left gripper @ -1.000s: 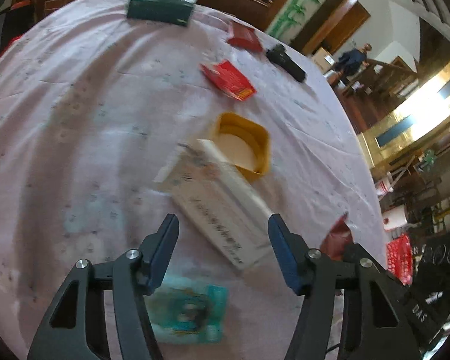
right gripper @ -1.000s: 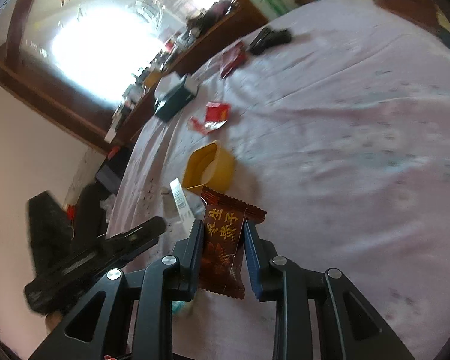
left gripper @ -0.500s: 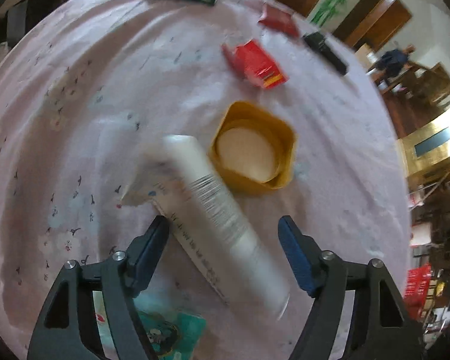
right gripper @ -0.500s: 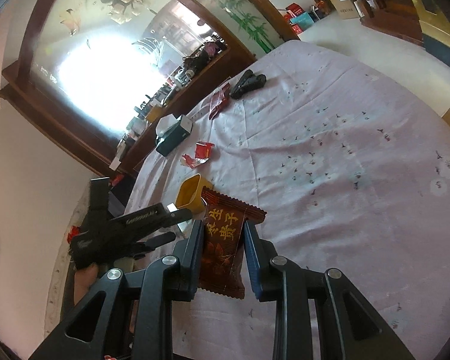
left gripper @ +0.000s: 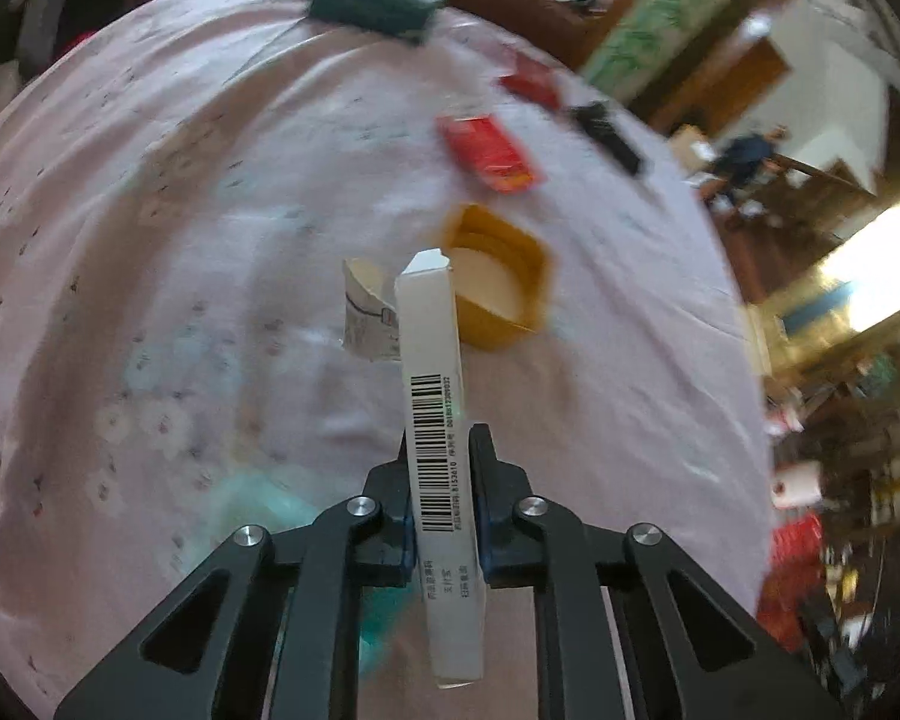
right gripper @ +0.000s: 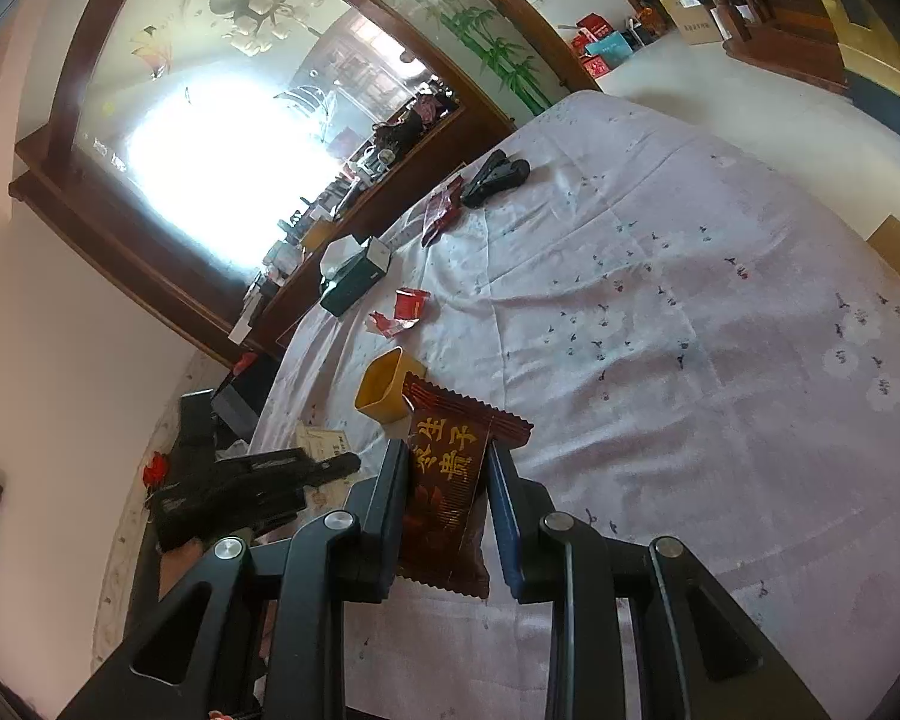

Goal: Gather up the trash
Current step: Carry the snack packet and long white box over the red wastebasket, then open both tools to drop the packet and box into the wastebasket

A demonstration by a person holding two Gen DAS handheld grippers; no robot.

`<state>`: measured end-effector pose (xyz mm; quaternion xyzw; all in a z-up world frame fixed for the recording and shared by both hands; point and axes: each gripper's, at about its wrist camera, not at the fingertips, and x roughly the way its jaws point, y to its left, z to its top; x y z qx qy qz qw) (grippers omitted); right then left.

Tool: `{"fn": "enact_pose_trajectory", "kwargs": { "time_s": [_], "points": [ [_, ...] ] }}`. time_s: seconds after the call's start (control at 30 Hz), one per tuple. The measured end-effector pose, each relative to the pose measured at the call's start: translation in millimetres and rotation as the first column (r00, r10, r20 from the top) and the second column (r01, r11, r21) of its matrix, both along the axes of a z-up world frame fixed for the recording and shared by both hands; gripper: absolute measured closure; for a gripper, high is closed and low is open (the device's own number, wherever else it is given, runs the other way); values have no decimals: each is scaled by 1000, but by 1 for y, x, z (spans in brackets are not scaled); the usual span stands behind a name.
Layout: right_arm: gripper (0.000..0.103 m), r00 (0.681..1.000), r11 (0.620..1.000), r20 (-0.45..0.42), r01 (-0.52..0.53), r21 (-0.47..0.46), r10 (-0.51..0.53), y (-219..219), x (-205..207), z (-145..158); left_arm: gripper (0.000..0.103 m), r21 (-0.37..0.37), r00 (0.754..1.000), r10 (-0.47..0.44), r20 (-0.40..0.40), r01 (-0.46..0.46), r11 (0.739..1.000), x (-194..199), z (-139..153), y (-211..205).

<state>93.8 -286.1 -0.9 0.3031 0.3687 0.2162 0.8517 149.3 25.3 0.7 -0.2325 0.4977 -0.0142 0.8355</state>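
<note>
We have the L gripper (left gripper: 440, 474) clamped on the box (left gripper: 435, 420), a long thin white carton w/ a barcode, held edge-on near its lower third; its jaws have just closed on it. It looks light and hollow, prob. empty, so stiff along its length but easy to crush across the thin faces; grip near the middle is fine, squeeze gently. One torn flap (left gripper: 366, 318) at the far end is loose and could snag. The R gripper (right gripper: 444, 468) is pinched on the wrapper (right gripper: 447, 480), dark red foil, soft, slick, nearly weightless; best held across the flat body, not the crimped edge. Just beyond sits the yellow tub (left gripper: 501, 282) on the cloth (left gripper: 150, 210); farther off the red packet (left gripper: 489, 150), thin, limp, needs an edge pinch; farthest the green box (left gripper: 369, 3).
</note>
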Motion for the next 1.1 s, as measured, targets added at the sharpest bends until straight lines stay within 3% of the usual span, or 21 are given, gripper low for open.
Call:
{"fn": "enact_pose_trajectory", "kwargs": {
  "time_s": [0.13, 0.37, 0.63, 0.77, 0.97, 1.1],
  "points": [
    [75, 999, 999, 37, 29, -26, -28, -11, -16, 12, 90, -10, 984, -140, 108, 142, 990, -28, 36, -40],
    [75, 991, 993, 99, 98, -71, -90, -36, -54, 40, 90, 3, 906, -316, 281, 329, 944, -75, 92, -104],
    [75, 966, 977, 188, 198, -82, -180, -80, -95, 76, 90, 0, 826, -451, 337, 480, 877, -89, 119, -166],
    [75, 944, 959, 215, 271, -78, -250, -114, -114, 87, 90, -11, 777, -522, 352, 561, 828, -91, 125, -210],
    [75, 893, 907, 224, 414, -72, -390, -181, -144, 88, 90, -24, 704, -614, 357, 664, 747, -88, 123, -280],
    [75, 864, 874, 200, 482, -67, -461, -223, -154, 79, 89, -22, 668, -650, 362, 703, 711, -87, 120, -322]
  ]
}}
